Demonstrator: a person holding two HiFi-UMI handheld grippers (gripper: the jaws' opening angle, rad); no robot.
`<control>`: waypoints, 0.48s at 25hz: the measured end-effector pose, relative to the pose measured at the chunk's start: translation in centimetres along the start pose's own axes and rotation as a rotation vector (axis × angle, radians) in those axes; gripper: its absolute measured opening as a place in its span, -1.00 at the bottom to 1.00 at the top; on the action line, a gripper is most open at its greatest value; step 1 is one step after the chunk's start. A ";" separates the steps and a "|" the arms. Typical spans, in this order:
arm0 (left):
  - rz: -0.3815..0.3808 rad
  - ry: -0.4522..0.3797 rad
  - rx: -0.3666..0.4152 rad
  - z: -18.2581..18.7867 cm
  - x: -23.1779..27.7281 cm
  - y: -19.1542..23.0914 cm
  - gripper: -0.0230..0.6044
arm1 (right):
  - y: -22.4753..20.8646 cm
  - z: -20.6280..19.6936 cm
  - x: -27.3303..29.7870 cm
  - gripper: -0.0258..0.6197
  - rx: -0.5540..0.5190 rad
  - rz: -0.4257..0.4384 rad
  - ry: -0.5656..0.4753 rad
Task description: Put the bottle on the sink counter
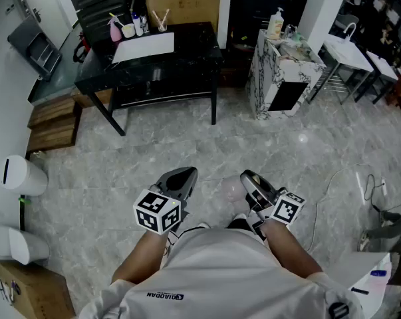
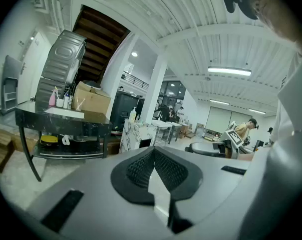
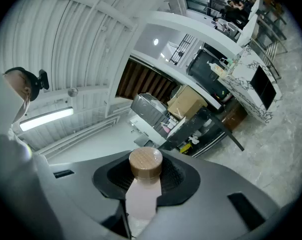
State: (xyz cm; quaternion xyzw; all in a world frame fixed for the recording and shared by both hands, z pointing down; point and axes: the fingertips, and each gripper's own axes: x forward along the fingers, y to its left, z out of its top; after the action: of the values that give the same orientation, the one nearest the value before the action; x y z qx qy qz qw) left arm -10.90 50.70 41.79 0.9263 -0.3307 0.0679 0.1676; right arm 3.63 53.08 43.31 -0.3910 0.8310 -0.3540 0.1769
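The person stands on a grey marbled floor [image 1: 187, 151], holding both tools low and close to the body. The right gripper [image 1: 254, 185] is clamped on the bottle [image 3: 141, 196], a pale pink one with a round brown cap [image 3: 145, 162]; in the right gripper view its body sits between the two black ribbed pads, which press on it from either side, with the cap pointing away from the camera. In the head view the bottle shows only as a faint pinkish shape just left of that gripper. The left gripper [image 1: 179, 181] is beside it on the left, its jaws brought together with nothing between them. Far ahead and to the right stands a marble-patterned counter [image 1: 264, 78], well apart from the bottle, with a pump dispenser [image 1: 275, 24] on top. Far ahead and to the left is a black table [image 1: 187, 62] bearing a white sheet [image 1: 144, 46] and a pink spray bottle [image 1: 115, 29], with a cardboard box [image 1: 184, 4] behind it. Two white bins [image 1: 22, 175] stand at the left edge.
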 end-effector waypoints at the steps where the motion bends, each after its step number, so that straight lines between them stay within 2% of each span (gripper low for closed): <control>1: 0.001 -0.003 0.000 -0.1 -0.1 -0.1 -0.88 | 0.1 0.0 -0.1 -0.50 -0.001 0.004 -0.003; 12: -0.004 -0.007 -0.003 0.1 -0.4 0.3 -0.88 | 0.5 0.0 0.3 -0.50 -0.003 0.013 -0.012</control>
State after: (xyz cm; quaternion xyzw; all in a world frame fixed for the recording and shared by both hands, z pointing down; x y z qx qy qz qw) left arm -11.44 50.67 41.69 0.9269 -0.3296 0.0637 0.1680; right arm 3.15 53.09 42.95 -0.3878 0.8331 -0.3491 0.1836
